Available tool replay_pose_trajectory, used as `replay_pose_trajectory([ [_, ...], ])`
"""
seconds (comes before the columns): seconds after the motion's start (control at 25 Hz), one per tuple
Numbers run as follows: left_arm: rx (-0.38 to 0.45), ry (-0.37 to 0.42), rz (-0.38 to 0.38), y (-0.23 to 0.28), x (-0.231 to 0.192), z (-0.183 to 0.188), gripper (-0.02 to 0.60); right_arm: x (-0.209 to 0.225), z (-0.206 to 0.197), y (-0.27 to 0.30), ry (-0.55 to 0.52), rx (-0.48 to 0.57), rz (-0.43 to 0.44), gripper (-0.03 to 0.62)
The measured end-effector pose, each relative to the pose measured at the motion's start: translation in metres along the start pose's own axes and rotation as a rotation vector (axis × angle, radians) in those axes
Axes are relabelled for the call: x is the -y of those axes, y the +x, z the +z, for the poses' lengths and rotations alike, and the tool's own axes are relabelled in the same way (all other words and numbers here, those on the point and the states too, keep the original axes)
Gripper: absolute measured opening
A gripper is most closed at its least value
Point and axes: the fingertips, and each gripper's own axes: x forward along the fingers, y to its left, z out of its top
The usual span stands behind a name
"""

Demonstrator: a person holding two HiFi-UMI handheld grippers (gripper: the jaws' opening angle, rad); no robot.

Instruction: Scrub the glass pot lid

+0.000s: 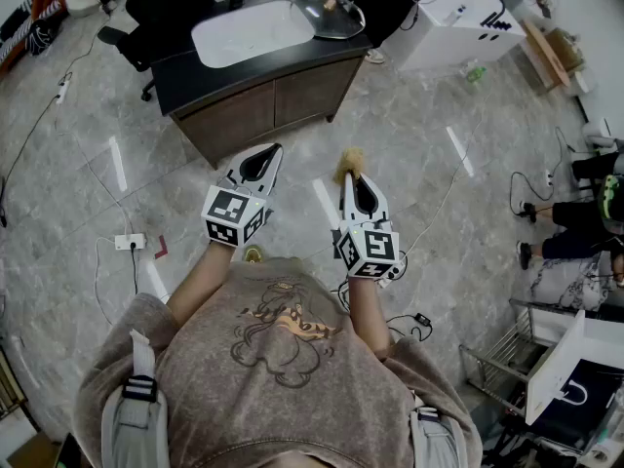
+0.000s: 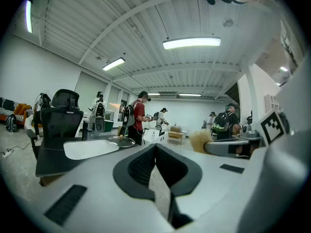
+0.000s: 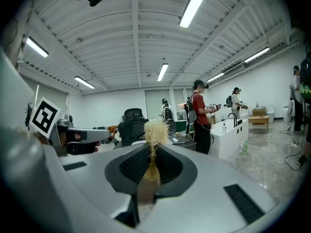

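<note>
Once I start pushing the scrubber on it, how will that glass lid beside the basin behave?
The glass lid lies knob up, so it probably won't tip, but its smooth rim may slide on the dark counter. Being glass, it is likely heavy for its size and breakable.

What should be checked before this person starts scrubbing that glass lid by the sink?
1. Scrubber held: ok, the right gripper is shut on the tan scrubber.
2. Left gripper free: ok, shut with nothing between its jaws.
3. Glass pot lid ready: ok, it lies on the black counter beside the white sink.
4. Lid within reach: not ok, both grippers are over the floor, short of the counter.
5. Lid wet or soaped: cannot tell.
</note>
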Motion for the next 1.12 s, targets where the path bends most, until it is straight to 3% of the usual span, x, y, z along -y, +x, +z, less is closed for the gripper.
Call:
replay_pose_trajectory([
  [0.48,-0.027,0.023,0.019,-0.007,0.012,-0.006,0.017,-0.002,0.001,-0.010,0.028,0.012,0.054,0.041],
  [1.12,-0.015,0.012,0.084,0.002,0.049,-0.035,0.017,0.041,-0.030,-0.043,0.033,-0.025,0.084,0.041],
])
